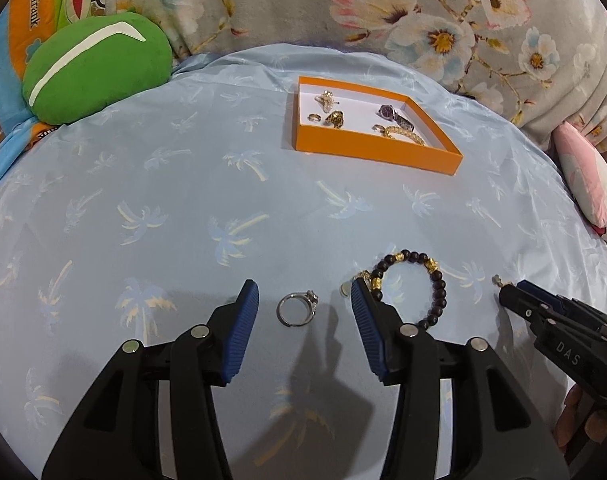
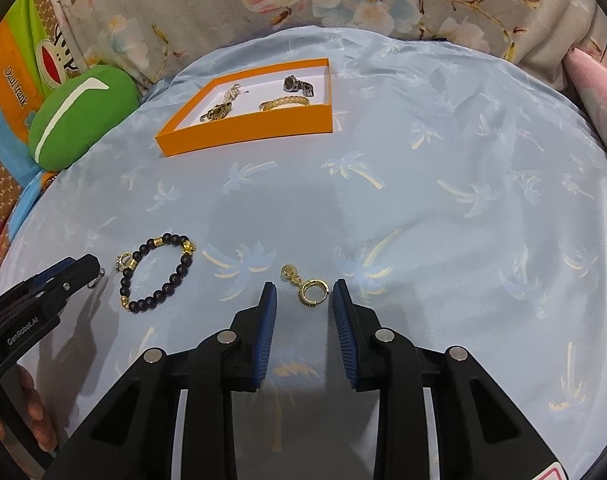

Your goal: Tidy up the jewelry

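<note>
My left gripper (image 1: 303, 290) is open, its jaws standing either side of a silver ring (image 1: 297, 307) on the blue cloth. A black-and-gold bead bracelet (image 1: 417, 284) lies just right of it, also in the right wrist view (image 2: 156, 272). My right gripper (image 2: 303, 292) is open around a gold ring earring (image 2: 312, 292) with a small gold ball (image 2: 288, 271). An orange box (image 1: 367, 150) at the back holds a watch (image 1: 391, 114), a gold bracelet (image 1: 403, 134) and several rings; it also shows in the right wrist view (image 2: 247, 130).
A green cushion (image 1: 95, 68) lies at the back left. A floral blanket (image 1: 423, 12) rises behind the box. A pink pillow (image 1: 591, 184) sits at the right edge. A small gold-and-silver ring (image 2: 123, 261) lies beside the bead bracelet.
</note>
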`<action>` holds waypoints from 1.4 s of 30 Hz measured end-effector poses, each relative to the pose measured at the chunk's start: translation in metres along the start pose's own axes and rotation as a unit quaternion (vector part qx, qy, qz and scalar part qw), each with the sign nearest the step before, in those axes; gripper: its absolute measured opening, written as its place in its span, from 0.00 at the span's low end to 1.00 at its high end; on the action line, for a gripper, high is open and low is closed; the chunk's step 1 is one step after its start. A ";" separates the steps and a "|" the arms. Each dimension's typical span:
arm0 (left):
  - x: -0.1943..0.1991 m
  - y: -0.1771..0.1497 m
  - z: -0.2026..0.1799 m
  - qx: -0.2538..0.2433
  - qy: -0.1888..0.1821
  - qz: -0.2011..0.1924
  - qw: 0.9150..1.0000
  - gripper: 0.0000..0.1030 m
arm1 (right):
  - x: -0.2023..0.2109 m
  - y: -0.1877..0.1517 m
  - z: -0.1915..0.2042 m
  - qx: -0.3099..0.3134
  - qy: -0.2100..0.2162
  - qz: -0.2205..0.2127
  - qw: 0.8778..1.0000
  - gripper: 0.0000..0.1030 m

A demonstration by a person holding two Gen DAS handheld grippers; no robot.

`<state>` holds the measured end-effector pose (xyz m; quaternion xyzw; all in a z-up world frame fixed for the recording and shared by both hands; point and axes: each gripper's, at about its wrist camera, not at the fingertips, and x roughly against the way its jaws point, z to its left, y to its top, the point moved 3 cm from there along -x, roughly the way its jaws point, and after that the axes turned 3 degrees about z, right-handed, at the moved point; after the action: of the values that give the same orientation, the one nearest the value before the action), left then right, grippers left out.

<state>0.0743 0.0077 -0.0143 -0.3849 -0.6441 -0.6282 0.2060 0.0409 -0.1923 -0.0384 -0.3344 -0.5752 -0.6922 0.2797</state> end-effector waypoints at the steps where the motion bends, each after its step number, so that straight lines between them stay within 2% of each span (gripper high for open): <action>1: 0.000 -0.001 0.000 -0.002 0.000 0.002 1.000 0.45 | 0.000 0.000 0.000 0.000 -0.003 0.000 1.000 0.24; 8: 0.000 -0.001 -0.002 -0.001 -0.005 -0.002 1.000 0.46 | -0.001 0.001 -0.001 -0.001 -0.009 0.000 1.000 0.17; 14: 0.001 -0.001 -0.016 -0.039 -0.014 -0.007 0.999 0.47 | -0.001 0.003 -0.002 -0.003 -0.007 0.000 1.000 0.14; 22: -0.006 0.004 -0.026 -0.072 -0.045 0.006 0.996 0.46 | -0.001 0.005 -0.005 -0.011 0.003 -0.001 1.000 0.14; 25: -0.010 0.004 -0.029 -0.091 -0.043 0.012 0.995 0.45 | -0.001 0.004 -0.006 -0.015 0.008 -0.001 1.000 0.14; 27: -0.009 0.005 -0.026 -0.095 -0.043 0.008 0.995 0.40 | -0.001 0.004 -0.006 -0.016 0.009 -0.001 1.000 0.14; 30: -0.010 0.009 -0.017 -0.081 -0.043 0.007 0.996 0.37 | -0.001 0.004 -0.007 -0.017 0.009 -0.001 1.000 0.14; 33: -0.014 0.010 -0.014 -0.081 -0.046 0.018 0.995 0.25 | -0.001 0.004 -0.007 -0.018 0.010 -0.001 1.000 0.14; 42: -0.017 0.007 -0.034 -0.135 -0.040 0.022 0.990 0.19 | 0.000 0.004 -0.006 -0.018 0.010 -0.001 1.000 0.14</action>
<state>0.0826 -0.0303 -0.0184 -0.4482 -0.5521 -0.6890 0.1400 0.0431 -0.1994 -0.0371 -0.3319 -0.5601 -0.7062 0.2784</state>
